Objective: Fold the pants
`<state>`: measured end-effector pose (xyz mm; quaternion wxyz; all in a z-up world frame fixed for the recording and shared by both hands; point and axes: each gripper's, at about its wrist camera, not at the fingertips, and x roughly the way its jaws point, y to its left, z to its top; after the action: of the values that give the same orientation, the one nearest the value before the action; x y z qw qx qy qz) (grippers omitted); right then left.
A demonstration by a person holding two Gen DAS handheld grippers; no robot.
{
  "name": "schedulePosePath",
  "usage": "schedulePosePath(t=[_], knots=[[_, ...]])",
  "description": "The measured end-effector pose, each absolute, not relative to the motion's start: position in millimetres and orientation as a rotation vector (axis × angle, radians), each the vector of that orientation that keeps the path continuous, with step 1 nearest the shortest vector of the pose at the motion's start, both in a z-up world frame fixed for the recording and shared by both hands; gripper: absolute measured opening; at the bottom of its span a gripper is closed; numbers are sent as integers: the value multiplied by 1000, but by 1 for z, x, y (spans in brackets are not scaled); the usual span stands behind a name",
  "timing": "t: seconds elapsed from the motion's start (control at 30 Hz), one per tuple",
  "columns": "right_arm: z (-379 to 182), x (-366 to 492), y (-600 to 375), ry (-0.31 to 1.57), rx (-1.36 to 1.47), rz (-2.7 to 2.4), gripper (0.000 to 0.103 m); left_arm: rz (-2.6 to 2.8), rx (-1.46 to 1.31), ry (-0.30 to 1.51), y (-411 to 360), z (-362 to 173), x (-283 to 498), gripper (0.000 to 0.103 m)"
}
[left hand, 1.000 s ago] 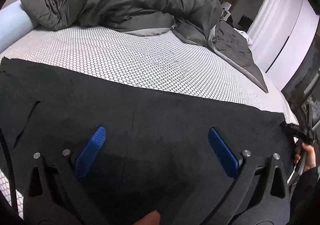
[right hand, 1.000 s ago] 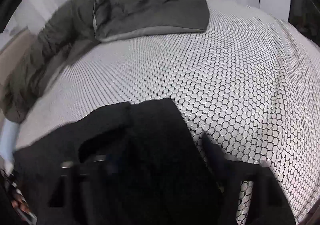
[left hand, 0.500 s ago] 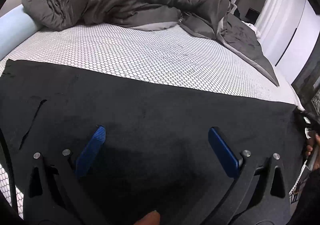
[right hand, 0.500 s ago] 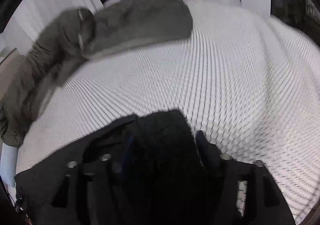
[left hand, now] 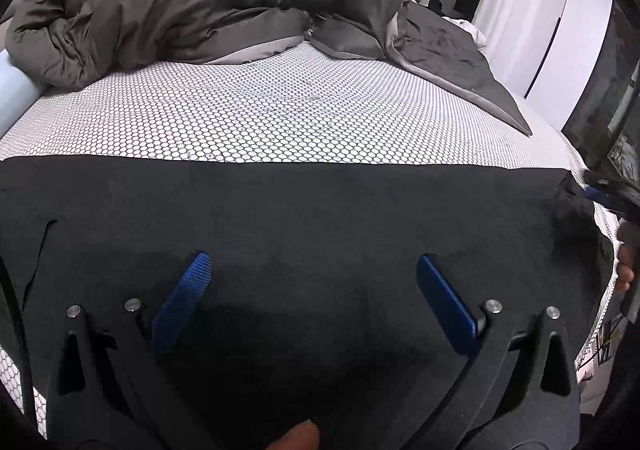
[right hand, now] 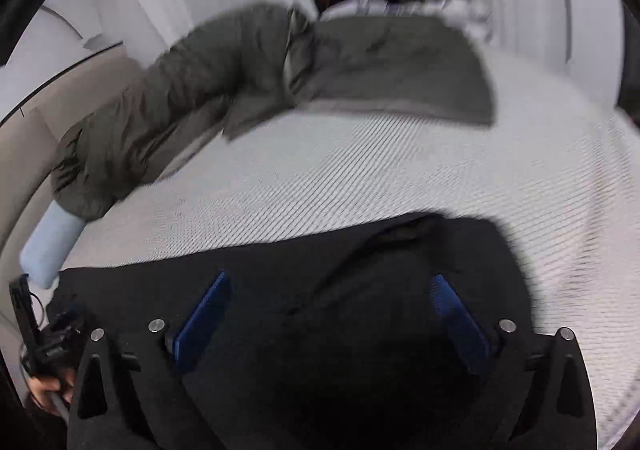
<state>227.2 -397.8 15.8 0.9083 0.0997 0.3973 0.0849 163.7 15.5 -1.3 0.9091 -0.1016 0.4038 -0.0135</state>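
Black pants (left hand: 304, 218) lie flat in a long band across the near edge of the bed, with a pocket slit at the left. My left gripper (left hand: 312, 270) is open above the middle of the pants, holding nothing. In the right wrist view the pants (right hand: 360, 290) end in a bunched, folded corner on the right. My right gripper (right hand: 332, 290) is open just above that end, its blue pads apart. It also shows at the right edge of the left wrist view (left hand: 612, 198), beside the pants' end. The right wrist view is motion-blurred.
The mattress cover (left hand: 260, 118) has a white honeycomb pattern. A rumpled grey duvet (left hand: 208, 2) lies along the far side of the bed, also in the right wrist view (right hand: 280, 82). A pale blue bolster (right hand: 50, 246) sits at the left. White curtains and wardrobes stand behind.
My right gripper has opened and let go of the pants' end, which now lies on the bed. The left gripper has stayed open, shifting slightly.
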Motion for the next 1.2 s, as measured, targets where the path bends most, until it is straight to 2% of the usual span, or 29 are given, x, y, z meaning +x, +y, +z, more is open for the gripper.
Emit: schedulePosePath(t=[0.07,0.13,0.17,0.27,0.4,0.53,0.6,0.63,0.67,0.7,0.73,0.8,0.93,1.2], knots=[[-5,254,-393,900,229,147,54,-27,-209,843,15,-3,165,102],[-29,282,-400,969,297,64,38,-25,-210,848,16,-5,165,102],[-35,291,-405,941,342,42,25,-21,-210,853,18,-7,166,102],[-32,303,-412,845,383,-3,5,-11,-215,869,25,-11,168,102],[-19,302,-408,767,384,4,5,-7,-234,869,30,-12,171,102],[-58,307,-415,912,403,-57,5,2,-235,870,32,-12,172,102],[-51,301,-416,911,402,-47,8,7,-239,862,33,-10,170,102],[-37,293,-415,872,411,-13,22,9,-235,856,32,-8,167,102],[-28,284,-416,844,418,12,49,6,-217,843,29,-4,165,102],[-17,275,-416,817,428,34,66,-2,-206,835,26,-1,163,102],[-6,263,-415,786,441,54,87,-14,-194,826,21,2,160,102],[14,239,-408,721,436,109,89,-47,-178,813,7,6,155,102],[24,197,-371,748,291,208,89,-148,-134,820,-33,8,145,102],[-40,122,-279,888,-83,384,90,-287,75,894,-96,-20,123,102]])
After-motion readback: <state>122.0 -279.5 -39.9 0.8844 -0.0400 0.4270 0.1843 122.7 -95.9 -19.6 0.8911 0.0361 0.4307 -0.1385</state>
